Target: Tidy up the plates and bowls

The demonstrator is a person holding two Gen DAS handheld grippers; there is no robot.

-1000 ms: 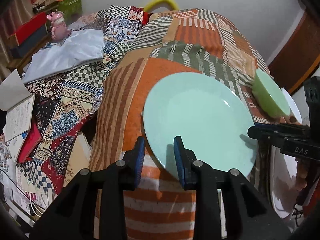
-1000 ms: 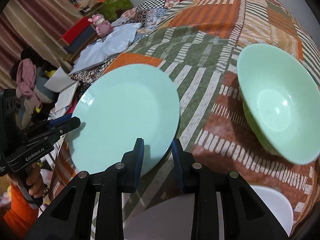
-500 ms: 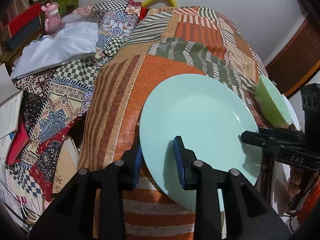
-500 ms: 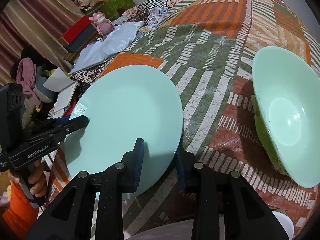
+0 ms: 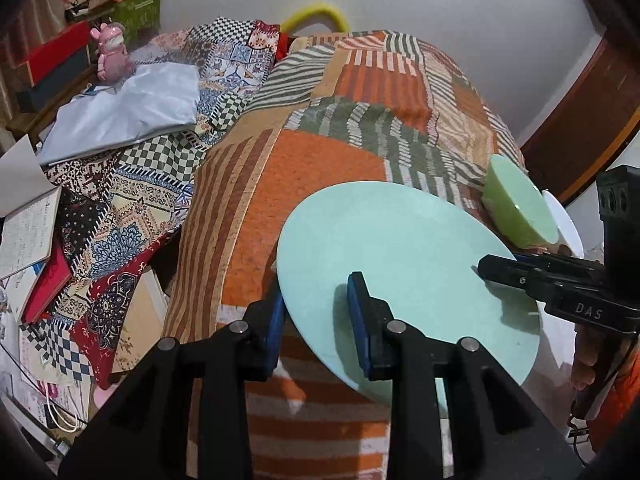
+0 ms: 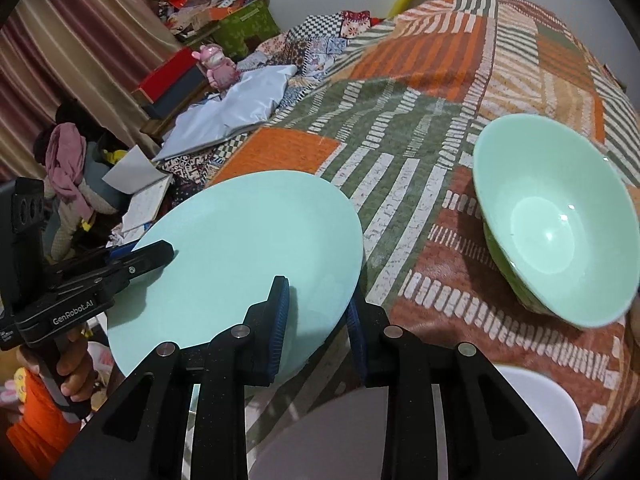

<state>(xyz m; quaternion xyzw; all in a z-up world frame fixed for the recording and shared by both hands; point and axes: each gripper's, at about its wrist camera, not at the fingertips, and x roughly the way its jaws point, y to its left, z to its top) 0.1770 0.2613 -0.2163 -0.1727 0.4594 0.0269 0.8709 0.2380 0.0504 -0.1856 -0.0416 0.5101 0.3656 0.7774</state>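
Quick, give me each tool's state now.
Left tool: shut on the light blue plate's rim.
Right tool: shut on the same plate's opposite rim.

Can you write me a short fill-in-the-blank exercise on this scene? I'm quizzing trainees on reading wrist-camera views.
1. Both tongs, left tongs and right tongs, are shut on the rim of the pale blue ____.
2. The green bowl is ____ of food.
3. The bowl rests on a patchwork ____.
4. The white dish lies ____ the camera than the bowl in the right wrist view.

Missing words: plate; empty; cloth; nearer
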